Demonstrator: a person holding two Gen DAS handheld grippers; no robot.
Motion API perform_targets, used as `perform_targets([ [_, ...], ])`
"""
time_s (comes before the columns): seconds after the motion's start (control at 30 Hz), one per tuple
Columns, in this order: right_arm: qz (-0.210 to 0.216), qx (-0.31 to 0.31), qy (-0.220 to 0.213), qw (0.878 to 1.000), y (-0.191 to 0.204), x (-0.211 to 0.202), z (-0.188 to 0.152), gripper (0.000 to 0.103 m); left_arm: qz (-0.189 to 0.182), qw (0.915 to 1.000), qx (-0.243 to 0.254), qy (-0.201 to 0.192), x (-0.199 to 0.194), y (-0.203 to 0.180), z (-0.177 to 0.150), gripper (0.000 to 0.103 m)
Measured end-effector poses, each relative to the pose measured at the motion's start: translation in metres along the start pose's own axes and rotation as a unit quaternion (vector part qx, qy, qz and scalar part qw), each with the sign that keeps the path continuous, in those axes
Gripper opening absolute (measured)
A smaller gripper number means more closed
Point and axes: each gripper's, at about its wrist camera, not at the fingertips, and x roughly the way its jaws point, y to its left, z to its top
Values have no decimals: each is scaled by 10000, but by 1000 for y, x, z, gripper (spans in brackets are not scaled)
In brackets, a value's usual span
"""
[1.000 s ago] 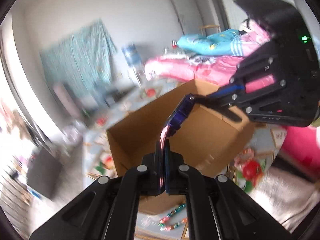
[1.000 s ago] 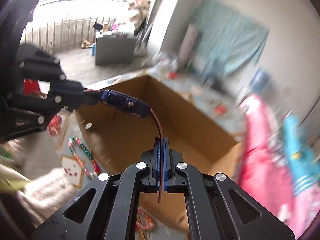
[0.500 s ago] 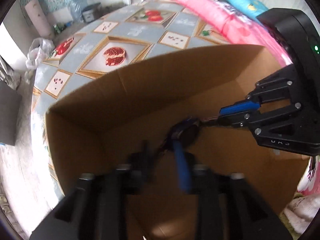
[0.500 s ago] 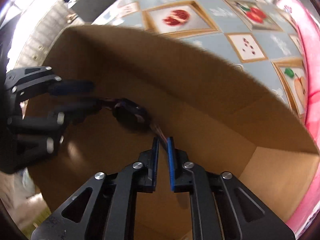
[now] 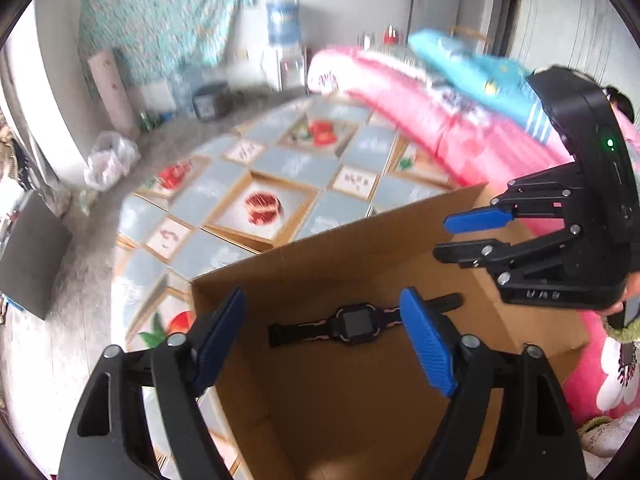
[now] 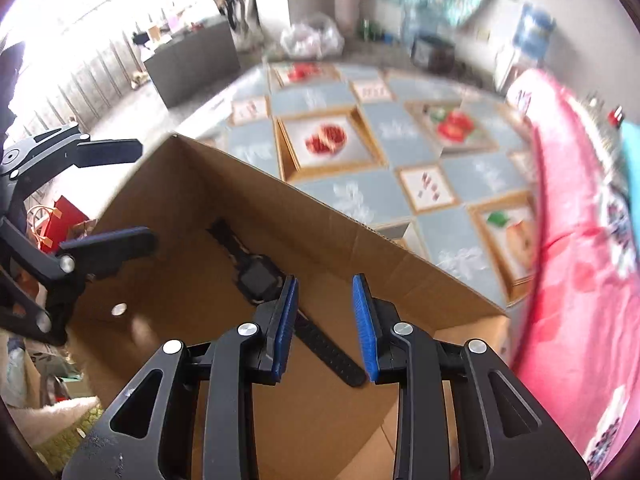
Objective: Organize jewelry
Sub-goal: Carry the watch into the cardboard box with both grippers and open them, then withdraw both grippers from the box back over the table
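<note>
A black watch (image 5: 352, 322) with a pink-trimmed strap lies flat on the floor of an open cardboard box (image 5: 340, 236), free of both grippers. My left gripper (image 5: 324, 332) hovers over it, its jaws opening wide, and nothing touches the blue pads. My right gripper (image 5: 460, 234) hangs over the box's right side. In the right wrist view the watch (image 6: 258, 274) lies just beyond my right gripper (image 6: 324, 320), whose jaws are opening. One strap end runs below its fingers and is not pinched. At the left of that view my left gripper (image 6: 128, 196) stands over the box (image 6: 280, 184).
The box rests on a grey-blue mat (image 5: 280, 168) with fruit pictures. A pink quilt (image 5: 420, 112) and a blue one lie to the right. A white plastic bag (image 5: 108, 158), a water dispenser (image 5: 282, 40) and a dark grey cabinet (image 6: 192, 60) stand on the floor beyond.
Both grippers held the watch by its strap ends above the box, then lowered it inside. Both have let go and drawn apart, and the watch lies on the box floor.
</note>
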Motion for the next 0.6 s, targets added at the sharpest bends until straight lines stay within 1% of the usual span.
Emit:
perform_targets([
  [0.03, 0, -15, -97, 10000, 1, -10, -4, 28, -29, 10000, -37, -85, -9, 1, -2, 81],
  [0.07, 8, -1, -180, 9998, 3, -23, -9, 28, -66, 9997, -117, -215, -24, 3, -9, 83],
  [0.1, 41, 56, -261, 9996, -3, -38, -5, 28, -104, 9991, -198, -352, -40, 6, -18, 83],
  [0.13, 80, 107, -324, 9994, -1, -48, -12, 28, -134, 9986, -255, -444, -50, 7, -24, 86],
  [0.2, 171, 194, -471, 9986, 3, -65, -25, 28, -161, 9966, -431, -680, -79, 11, -49, 89],
  [0.23, 223, 237, -542, 9980, 5, -72, -33, 28, -155, 9960, -481, -737, -87, 9, -59, 90],
  [0.27, 310, 303, -645, 9970, 10, -84, -43, 29, -138, 9949, -576, -821, -99, 9, -77, 91],
  [0.33, 496, 418, -783, 9948, 18, -100, -58, 29, 2, 9938, -681, -880, -110, 7, -103, 93],
  [0.43, 776, 563, -928, 9911, 33, -111, -85, 34, 219, 9928, -816, -847, -115, 3, -144, 95],
  [0.5, 952, 642, -974, 9886, 48, -114, -107, 38, 352, 9924, -981, -660, -106, 0, -168, 95],
  [0.53, 1004, 674, -937, 9882, 55, -112, -116, 43, 346, 9925, -1042, -541, -98, -2, -178, 95],
  [0.57, 1009, 705, -879, 9885, 63, -107, -126, 44, 354, 9924, -1086, -450, -92, -4, -186, 95],
  [0.6, 974, 780, -783, 9891, 71, -98, -136, 44, 473, 9913, -1188, -298, -81, -5, -197, 95],
])
